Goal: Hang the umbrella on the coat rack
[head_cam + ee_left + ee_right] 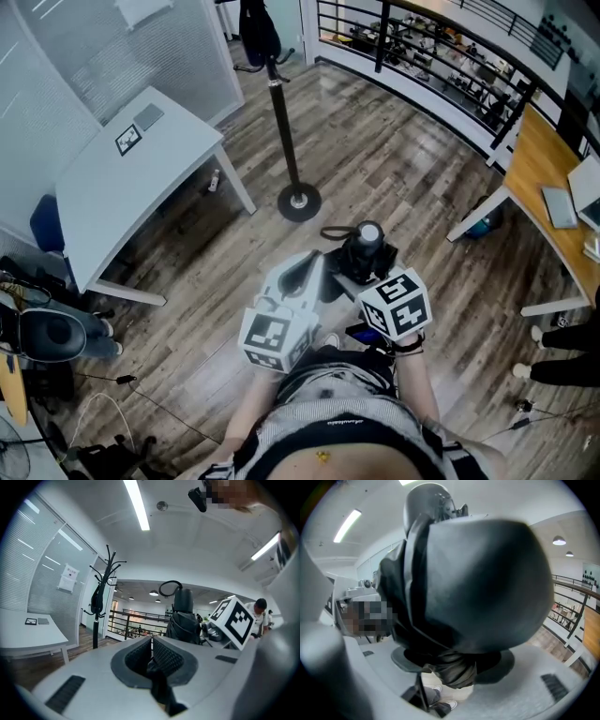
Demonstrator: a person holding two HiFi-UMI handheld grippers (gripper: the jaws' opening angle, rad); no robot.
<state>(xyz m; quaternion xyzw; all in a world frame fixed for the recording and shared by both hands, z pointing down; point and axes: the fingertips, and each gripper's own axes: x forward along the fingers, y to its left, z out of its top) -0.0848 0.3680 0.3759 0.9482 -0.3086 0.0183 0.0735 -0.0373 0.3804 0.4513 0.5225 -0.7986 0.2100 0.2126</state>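
A folded black umbrella (366, 251) stands upright in my right gripper (364, 272), which is shut on it; its wrist loop (333, 232) sticks out to the left. In the right gripper view the umbrella (464, 583) fills the picture between the jaws of the right gripper (450, 667). My left gripper (311, 266) is beside it on the left, jaws shut with nothing between them. The left gripper view looks over the left gripper (151, 641) to the umbrella (183, 620) and the coat rack (101, 597). The coat rack (284, 122) stands ahead on a round base (298, 202), with a dark item (259, 28) on its top.
A white table (131, 178) stands at the left, its leg close to the rack's base. A black railing (422, 56) runs along the back. A wooden desk (539, 159) is on the right, with a person's legs (562, 366) nearby. Cables and a chair (52, 333) sit at the lower left.
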